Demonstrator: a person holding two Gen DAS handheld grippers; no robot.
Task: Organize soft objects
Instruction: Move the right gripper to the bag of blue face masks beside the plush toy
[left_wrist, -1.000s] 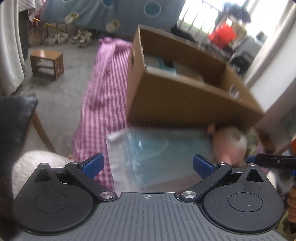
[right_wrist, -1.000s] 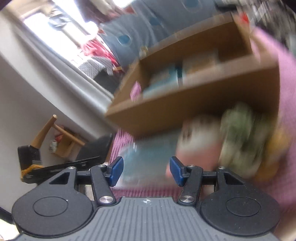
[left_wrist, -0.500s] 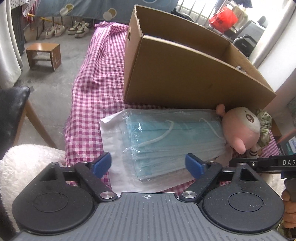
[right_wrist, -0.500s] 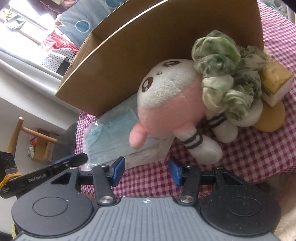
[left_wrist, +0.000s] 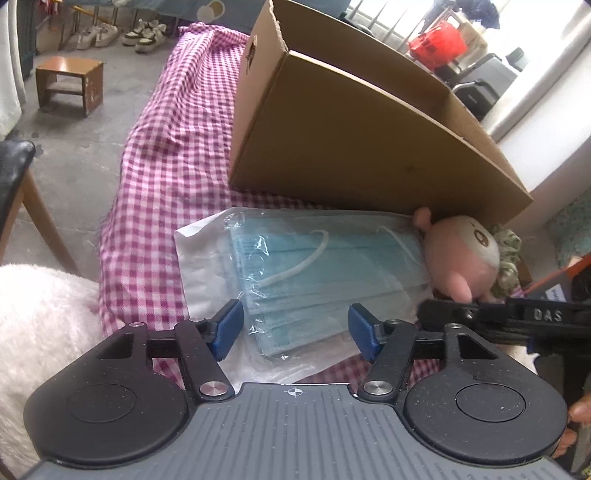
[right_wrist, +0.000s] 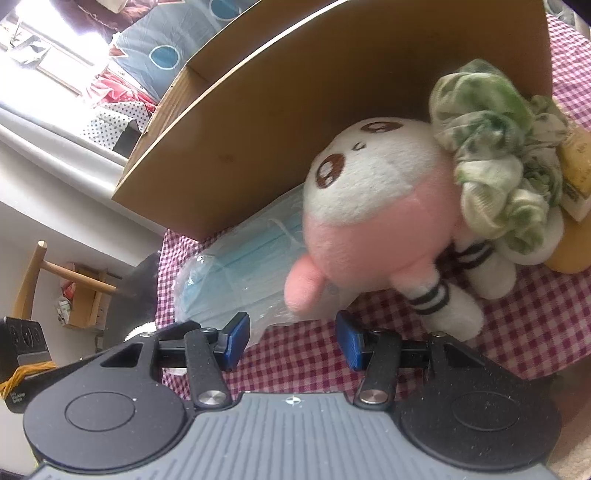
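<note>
The left gripper (left_wrist: 295, 325) hangs over the near end of a clear bag of blue face masks (left_wrist: 317, 273), its jaws apart and just now narrowing, with the bag's near edge lying between the blue pads (left_wrist: 227, 325) though they do not press on it. The bag lies flat on the pink checked cloth (left_wrist: 162, 177), its far edge against the cardboard box (left_wrist: 351, 147) at twelve o'clock. At three o'clock of the bag a pink and white plush toy (left_wrist: 460, 258) leans on the box wall, one ear resting on the bag. In the right wrist view the right gripper (right_wrist: 293, 336) stands with its jaws partly apart and nothing between them, only checked cloth (right_wrist: 517, 332) under the gap; the plush toy (right_wrist: 380, 210) sits just beyond at twelve to one o'clock. A green and white scrunchie (right_wrist: 495, 147) lies against the toy at two o'clock, with a yellow sponge (right_wrist: 574, 166) touching it further right. A wooden stool (left_wrist: 70, 83) stands on the floor at ten o'clock in the left view
</note>
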